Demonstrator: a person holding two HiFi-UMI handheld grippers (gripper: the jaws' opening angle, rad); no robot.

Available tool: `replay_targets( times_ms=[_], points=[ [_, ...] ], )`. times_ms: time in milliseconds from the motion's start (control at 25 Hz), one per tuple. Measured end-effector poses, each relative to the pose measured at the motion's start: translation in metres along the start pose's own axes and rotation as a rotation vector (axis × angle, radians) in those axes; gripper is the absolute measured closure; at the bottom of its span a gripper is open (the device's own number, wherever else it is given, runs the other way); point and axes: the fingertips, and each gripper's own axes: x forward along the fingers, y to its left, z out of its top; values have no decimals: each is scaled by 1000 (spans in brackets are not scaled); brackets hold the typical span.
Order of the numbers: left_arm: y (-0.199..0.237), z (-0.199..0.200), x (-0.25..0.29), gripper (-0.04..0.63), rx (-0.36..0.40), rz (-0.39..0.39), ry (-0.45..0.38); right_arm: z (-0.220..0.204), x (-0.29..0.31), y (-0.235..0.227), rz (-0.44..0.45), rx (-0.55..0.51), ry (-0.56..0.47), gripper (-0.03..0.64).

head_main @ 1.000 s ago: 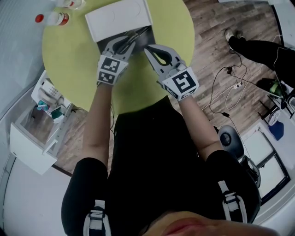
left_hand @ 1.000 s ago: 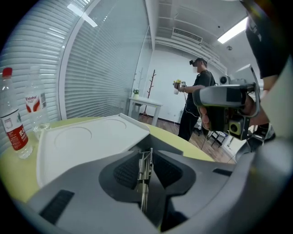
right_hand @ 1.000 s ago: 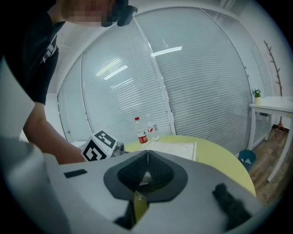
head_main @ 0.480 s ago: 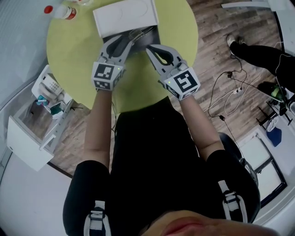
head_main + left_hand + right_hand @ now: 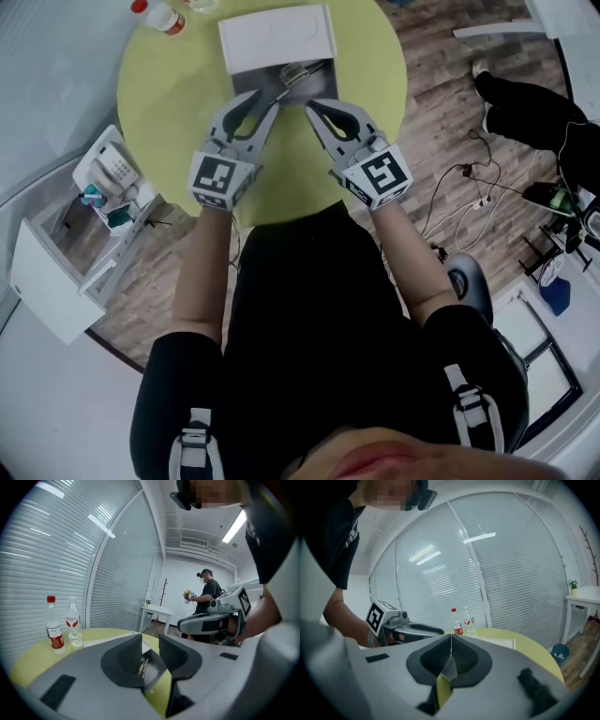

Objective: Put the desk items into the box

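An open box (image 5: 246,79) with a grey inside stands at the far side of the round yellow-green table (image 5: 169,103), its white lid (image 5: 277,37) folded back behind it. A metal clip (image 5: 298,73) lies inside. My left gripper (image 5: 257,99) hangs above the box's near left edge. Its jaws have just opened wide and eased in a little, with nothing between them. In the left gripper view, the clip (image 5: 142,666) shows far below through the gap of that gripper (image 5: 150,644). My right gripper (image 5: 313,105) is shut and empty, its pads meeting (image 5: 451,641).
Two water bottles (image 5: 159,16) stand at the table's far left edge. A white cabinet with a phone (image 5: 108,173) sits left of the table. On the wooden floor to the right are cables (image 5: 459,187), a chair (image 5: 469,281) and another person's legs (image 5: 534,103).
My left gripper has lifted up and back out of the box, and its jaws stand wider apart. The right gripper rose a little and stayed shut.
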Motion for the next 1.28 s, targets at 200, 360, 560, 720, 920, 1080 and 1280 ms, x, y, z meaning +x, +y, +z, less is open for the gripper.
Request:
replay_targets(
  times_ms=[200,360,560,720,920,1080,1280],
  points=[
    [-26,31,-25,520,19,-2,-54,28,-14,22,10,-42,-35,600],
    [-37,54,-44,559,55,1,-89,48,-23,34,4,-62,-63,600],
    [-45,75,-61,583,96,-7,-132,68,-27,48,7,-85,-88,600],
    [-49,80,-70,583,101,-16,-148,79,-27,56,8,-84,-105,600],
    [-55,87,-76,583,109,-26,-158,81,-29,61,11,-95,-98,600],
    [-51,88,-78,583,122,-25,-161,76,-26,61,13,-101,-74,600],
    [-45,87,-81,583,126,-17,-157,81,-20,62,9,-108,-67,600]
  ],
)
